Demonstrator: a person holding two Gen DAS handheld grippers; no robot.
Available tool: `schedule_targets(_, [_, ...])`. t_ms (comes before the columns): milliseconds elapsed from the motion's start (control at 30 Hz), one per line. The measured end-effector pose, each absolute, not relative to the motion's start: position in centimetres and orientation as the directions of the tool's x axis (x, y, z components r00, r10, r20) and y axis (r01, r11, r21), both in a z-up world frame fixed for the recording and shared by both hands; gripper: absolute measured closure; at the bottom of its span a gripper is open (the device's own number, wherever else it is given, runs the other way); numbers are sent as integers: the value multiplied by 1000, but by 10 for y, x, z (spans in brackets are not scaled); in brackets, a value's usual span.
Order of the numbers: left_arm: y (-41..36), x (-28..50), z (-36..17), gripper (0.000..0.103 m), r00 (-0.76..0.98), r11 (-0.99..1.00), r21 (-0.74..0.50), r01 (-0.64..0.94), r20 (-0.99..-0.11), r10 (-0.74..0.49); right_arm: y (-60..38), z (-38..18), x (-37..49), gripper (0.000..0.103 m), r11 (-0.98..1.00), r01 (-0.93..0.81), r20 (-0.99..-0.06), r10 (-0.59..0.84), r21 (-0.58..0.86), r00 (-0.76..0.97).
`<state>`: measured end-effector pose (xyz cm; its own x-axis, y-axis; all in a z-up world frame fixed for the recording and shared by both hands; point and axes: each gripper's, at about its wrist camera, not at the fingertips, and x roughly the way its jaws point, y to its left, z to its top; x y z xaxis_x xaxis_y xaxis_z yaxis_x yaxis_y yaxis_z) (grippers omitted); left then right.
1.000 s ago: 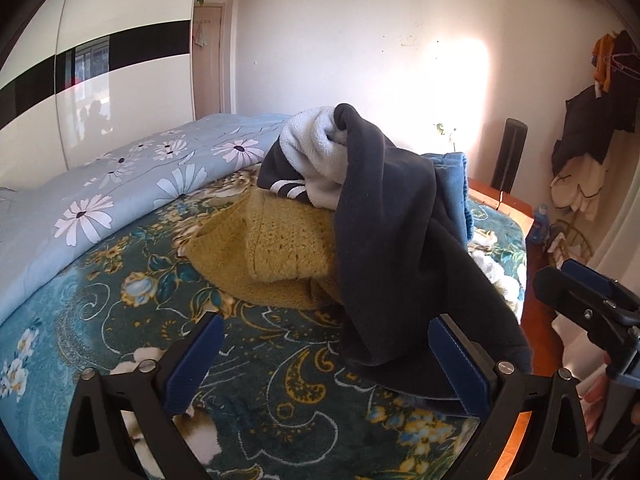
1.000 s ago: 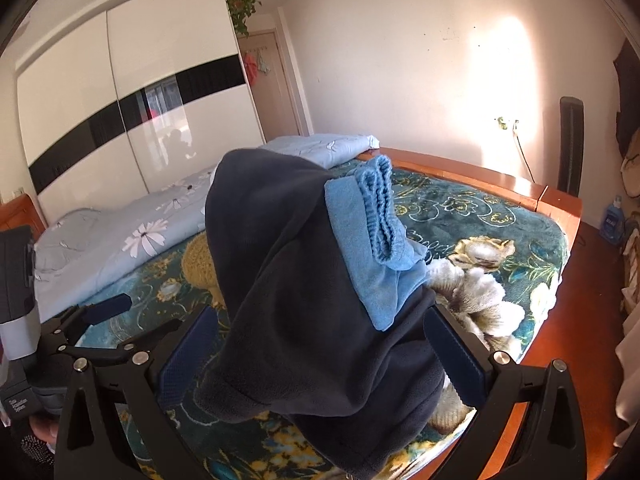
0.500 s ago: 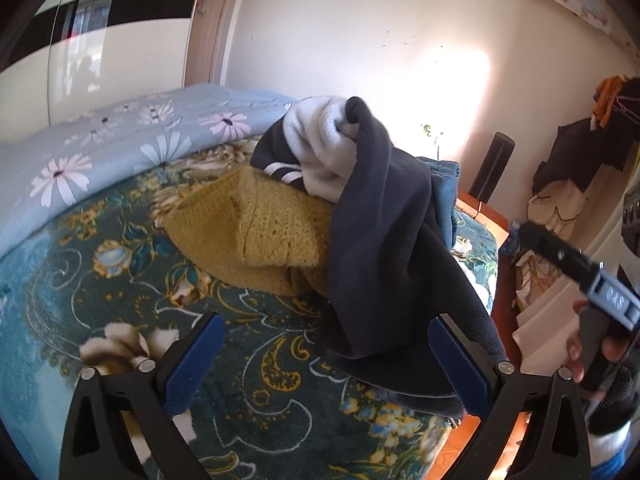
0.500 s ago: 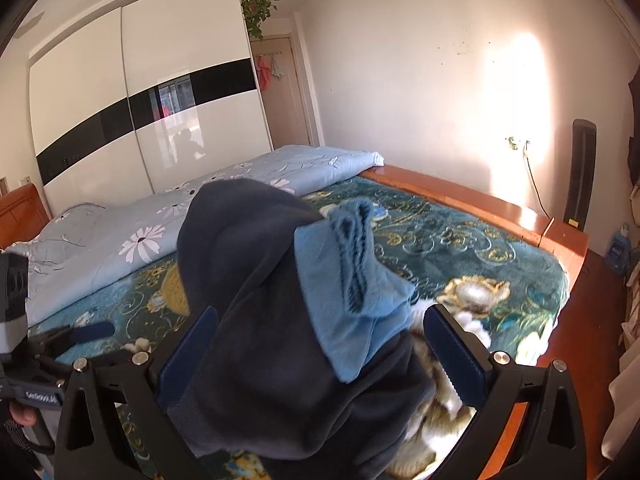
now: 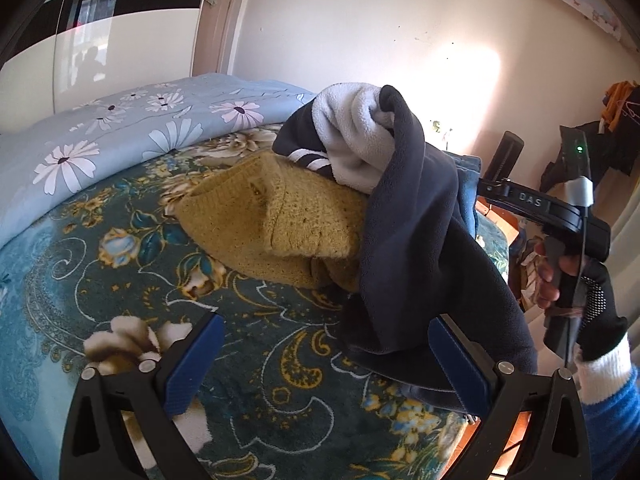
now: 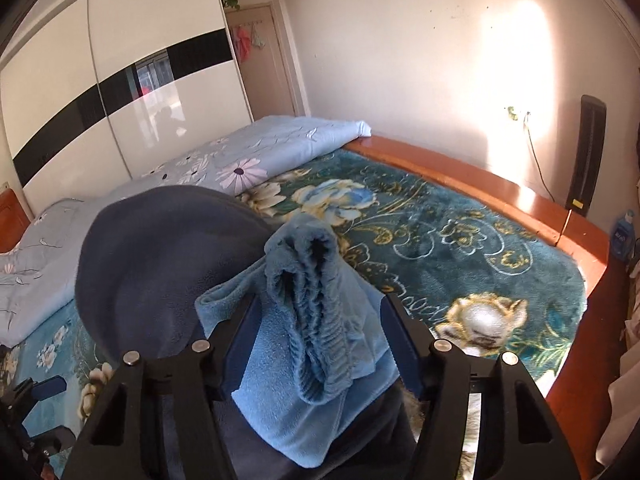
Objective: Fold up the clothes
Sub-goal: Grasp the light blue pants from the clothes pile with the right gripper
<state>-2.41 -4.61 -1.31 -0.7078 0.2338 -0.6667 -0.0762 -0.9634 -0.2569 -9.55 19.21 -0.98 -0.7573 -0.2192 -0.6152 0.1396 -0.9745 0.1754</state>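
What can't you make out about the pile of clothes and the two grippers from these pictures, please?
- Right gripper, right wrist view: the blue garment lies between its fingers, but whether the pads pinch it cannot be told.
- Dark fleece, left wrist view: it covers most of the blue garment, and the open left gripper cuts off its lower edge.
- Mustard sweater, left wrist view: partly buried; absent from the right wrist view.

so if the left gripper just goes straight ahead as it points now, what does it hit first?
Likely the dark fleece garment hanging off the clothes pile, with the mustard knit just left of it. The left gripper is open; depth is unclear.
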Motion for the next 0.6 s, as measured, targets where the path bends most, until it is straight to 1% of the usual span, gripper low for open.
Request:
schedule_targets(200, [-48, -26, -16, 0, -704, -964, -257, -67, -673, 228, 189, -12, -109, 39, -977, 128, -621, -207, 170, -756])
schedule_targets(600, [-41, -29, -20, 0, -684, -962, -262, -74, -689, 240, 189, -7, -109, 39, -981, 108, -635, -186, 160, -750])
